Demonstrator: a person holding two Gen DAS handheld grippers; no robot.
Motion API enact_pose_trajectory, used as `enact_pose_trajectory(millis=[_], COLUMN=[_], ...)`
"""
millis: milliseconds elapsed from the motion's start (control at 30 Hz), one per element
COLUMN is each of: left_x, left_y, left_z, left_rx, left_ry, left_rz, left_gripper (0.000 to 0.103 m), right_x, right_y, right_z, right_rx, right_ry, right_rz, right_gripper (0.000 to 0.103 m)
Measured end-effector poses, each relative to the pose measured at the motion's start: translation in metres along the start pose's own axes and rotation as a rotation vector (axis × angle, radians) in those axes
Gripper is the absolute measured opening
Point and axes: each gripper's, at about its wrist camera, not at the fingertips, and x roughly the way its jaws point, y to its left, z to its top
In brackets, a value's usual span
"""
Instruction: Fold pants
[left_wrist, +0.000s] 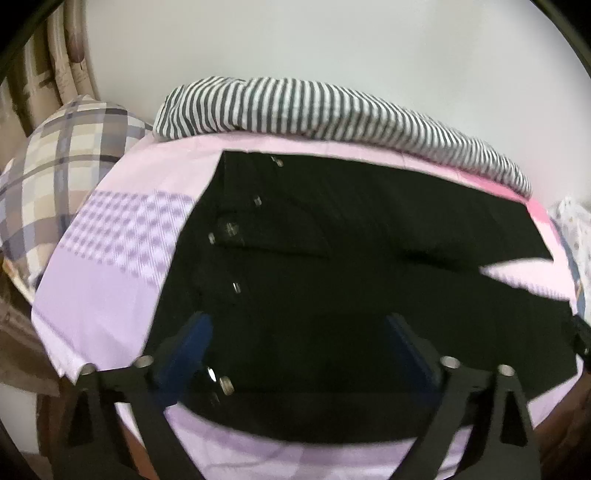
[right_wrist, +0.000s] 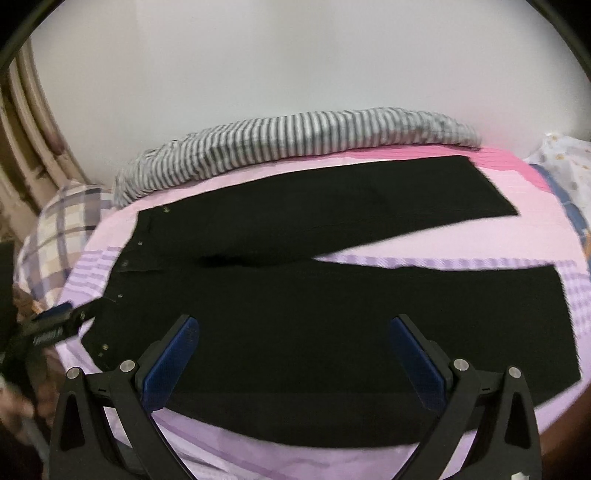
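Right wrist view: one bed (right_wrist: 517, 221) with a pink-and-lilac sheet carries one pair of black pants (right_wrist: 295, 295), spread flat, its two legs splayed apart away from the waistband. Behind the pants lies one striped cloth (right_wrist: 295, 136); one plaid pillow (right_wrist: 59, 229) sits beyond the waistband. The right tongs (right_wrist: 295, 350) gape wide over the pants, holding nothing. The left tongs (left_wrist: 299, 350) are likewise wide and unladen near the waistband.
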Motion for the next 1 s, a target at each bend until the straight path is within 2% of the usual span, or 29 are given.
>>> enact_pose_trajectory(millis=[133,167,333,367,400,467,600,833,900,1000], left_x=[0.016,0.021,0.061,0.072,0.083,0.103,0.143,0.207,0.220,0.236], left_y=[0.035,0.045,0.098,0.108,0.117,0.130,0.149,0.173,0.176,0.176], left_z=[0.042,0.052,0.103,0.112,0.121,0.135,0.155,0.173,0.175,0.181], left_rx=[-0.059,-0.082,-0.268,-0.305,-0.333,-0.368,-0.430,-0.516,-0.526,-0.527], left_ry=[0.000,0.001,0.059,0.071,0.083,0.104,0.145,0.222,0.230,0.245], left_rz=[-0.050,-0.074,-0.269,-0.308,-0.325,-0.357,-0.408,-0.433,-0.422,-0.450], left_gripper=[0.076,0.071,0.059,0.054,0.047,0.044,0.034,0.033,0.033,0.033], right_x=[0.025,0.030,0.065,0.073,0.081,0.096,0.132,0.185,0.195,0.214], right_y=[-0.002,-0.004,0.002,0.005,0.007,0.012,0.022,0.038,0.042,0.048], right_z=[0.028,0.033,0.068,0.075,0.081,0.091,0.109,0.130,0.135,0.144], right_rx=[-0.019,-0.021,-0.026,-0.032,-0.040,-0.053,-0.065,-0.091,-0.100,-0.119], right_ry=[0.028,0.034,0.060,0.066,0.071,0.081,0.112,0.161,0.169,0.180], right_rz=[0.025,0.027,0.058,0.064,0.066,0.062,0.070,0.094,0.095,0.104], right_gripper=[0.103,0.103,0.103,0.103,0.102,0.102,0.102,0.102,0.102,0.102])
